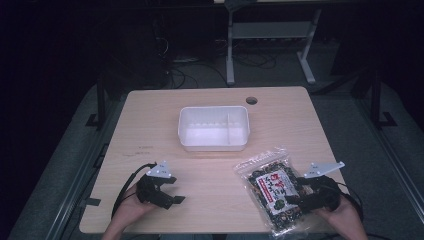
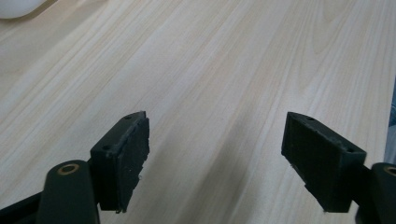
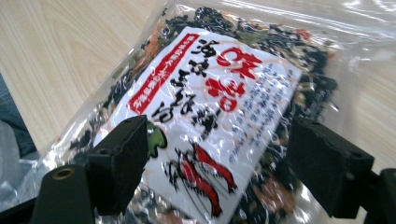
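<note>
The clear plastic snack bag w/ a white-and-red printed label and dark dried bits inside is lying flat near the table's front right corner, tilted, its lower end reaching the front edge. In the right gripper view the bag is spreading under and between the two black jaws; the right gripper is hovering over the bag's right side w/ jaws standing wide apart, pads not pressing on it, so nothing is being gripped. The person's right hand is holding it from the front edge.

The white rectangular plastic bin w/ a divider is sitting at the table's middle, toward the back edge, well apart from the bag.

The left gripper is resting near the front left corner, jaws also spread wide, w/ bare light wood tabletop between them.
</note>
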Available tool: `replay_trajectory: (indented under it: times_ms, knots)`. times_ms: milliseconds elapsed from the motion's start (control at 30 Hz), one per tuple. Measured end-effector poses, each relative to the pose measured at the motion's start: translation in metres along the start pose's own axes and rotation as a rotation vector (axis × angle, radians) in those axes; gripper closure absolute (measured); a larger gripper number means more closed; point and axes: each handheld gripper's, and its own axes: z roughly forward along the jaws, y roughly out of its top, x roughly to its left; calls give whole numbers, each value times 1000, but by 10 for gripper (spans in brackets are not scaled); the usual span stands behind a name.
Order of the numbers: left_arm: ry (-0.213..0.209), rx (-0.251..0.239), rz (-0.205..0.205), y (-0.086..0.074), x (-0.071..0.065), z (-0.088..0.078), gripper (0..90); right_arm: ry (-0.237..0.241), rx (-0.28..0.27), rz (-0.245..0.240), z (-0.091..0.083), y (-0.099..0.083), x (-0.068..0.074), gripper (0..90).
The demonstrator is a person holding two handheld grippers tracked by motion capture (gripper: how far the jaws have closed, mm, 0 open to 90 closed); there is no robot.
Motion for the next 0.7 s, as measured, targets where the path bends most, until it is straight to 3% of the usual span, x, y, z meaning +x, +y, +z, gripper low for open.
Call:
replay_trajectory:
  times_ms: [200,700]
  knots:
    - [2,13,11,1,-3,2,215,-19,-70,16,-18,-1,-2,208]
    - [-4,1,-1,3,-2,3,213,20,-64,68,-20,11,-20,186]
